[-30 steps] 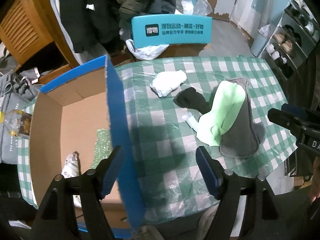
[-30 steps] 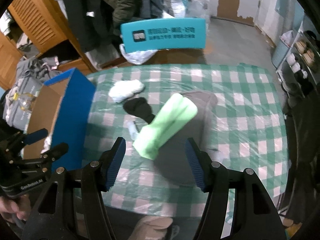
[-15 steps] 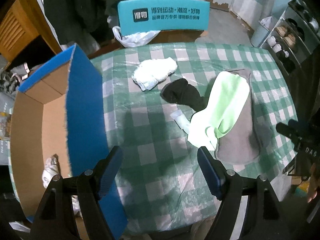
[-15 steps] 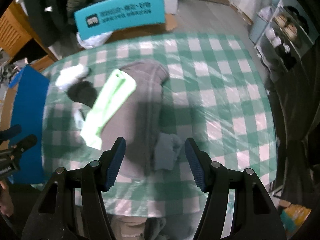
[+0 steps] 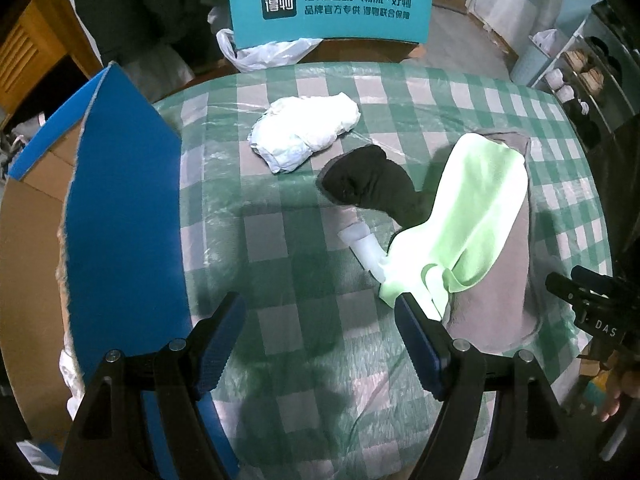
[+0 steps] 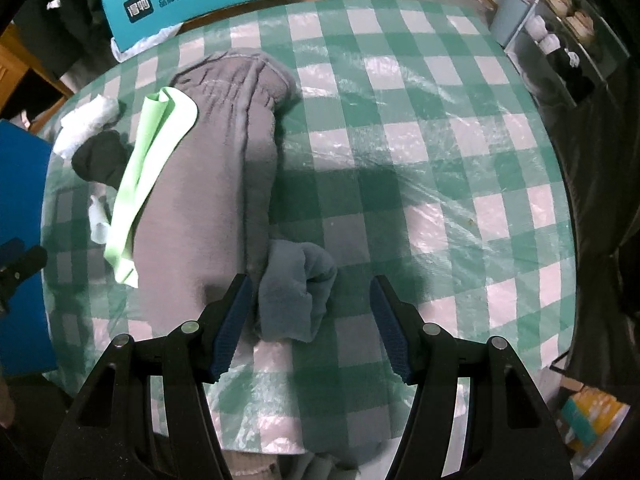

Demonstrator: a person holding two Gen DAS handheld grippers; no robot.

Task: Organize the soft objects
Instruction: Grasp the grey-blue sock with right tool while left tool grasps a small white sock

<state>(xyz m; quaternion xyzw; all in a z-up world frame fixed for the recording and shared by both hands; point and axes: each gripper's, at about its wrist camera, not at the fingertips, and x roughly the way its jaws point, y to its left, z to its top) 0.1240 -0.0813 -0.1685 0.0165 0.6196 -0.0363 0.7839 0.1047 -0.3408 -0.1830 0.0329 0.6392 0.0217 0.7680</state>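
A crumpled blue-grey cloth [image 6: 296, 288] lies bunched on the green-checked tablecloth [image 6: 440, 168], touching the near end of a long grey garment [image 6: 224, 168]; it sits between the fingers of the right gripper [image 6: 310, 322], nearer the left one, and the jaws stand released with nothing pressed. A light green cloth [image 5: 468, 224] drapes along the grey garment's side; a black sock [image 5: 368, 184] and a wadded white cloth [image 5: 304, 132] lie beyond it, well apart from the left gripper [image 5: 320, 340], whose jaws gape wide over bare tablecloth. A small pale item [image 5: 366, 246] is half hidden under the green cloth, too little showing to name. A blue cardboard box [image 5: 120, 208] stands at the table's left edge, its inside mostly cut off; the tablecloth's right half is open; a teal chair back [image 5: 332, 12] stands behind the far edge.
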